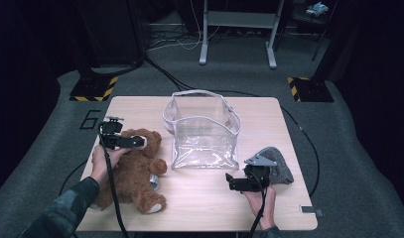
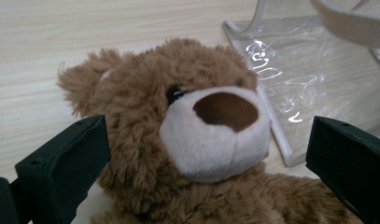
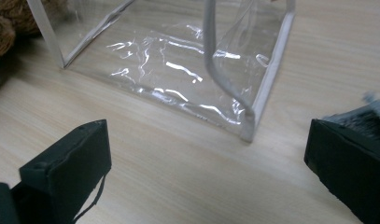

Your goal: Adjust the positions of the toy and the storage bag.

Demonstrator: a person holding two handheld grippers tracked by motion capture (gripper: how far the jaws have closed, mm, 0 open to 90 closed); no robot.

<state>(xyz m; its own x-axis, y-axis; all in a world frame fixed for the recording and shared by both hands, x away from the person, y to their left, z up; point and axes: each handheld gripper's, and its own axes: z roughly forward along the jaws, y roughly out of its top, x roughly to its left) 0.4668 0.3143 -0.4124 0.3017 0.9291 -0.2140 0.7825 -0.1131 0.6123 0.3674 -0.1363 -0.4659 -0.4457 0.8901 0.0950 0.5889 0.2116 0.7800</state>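
Left tool (image 1: 140, 142): jaws spread as wide as they go, gripping nothing; in the left gripper view the two black jaws stand either side of the bear's head with clear gaps, no pad pressing on the fur.
Left hand (image 1: 104, 159): wrapped around the tool's body at the surface's left side, sleeve trailing towards the near edge.
Teddy bear (image 2: 197, 140): brown plush, right in front of and under the left tool; pale muzzle and dark nose face the tool's camera; body and legs stretch back along the surface towards the person.
Right tool (image 1: 230, 182): jaws likewise fully apart and holding nothing; in the right gripper view bare wood lies between them.
Right hand (image 1: 261, 198): grips the tool from the near edge, at the surface's right side.
Grey cloth (image 1: 280, 166): a dark fuzzy bundle just beside the right tool, on its outer side; its fibres brush the edge of the right jaw in the right gripper view.
Clear bag (image 1: 202, 130): see-through pouch with white piping, standing open-topped; ahead of the right tool, and just beyond the bear's head as seen from the left tool.
Surface (image 1: 269, 119): light wood, carrying the bear, bag and cloth.
Floor (image 1: 358, 163): grey carpet around the surface, cables running across it.
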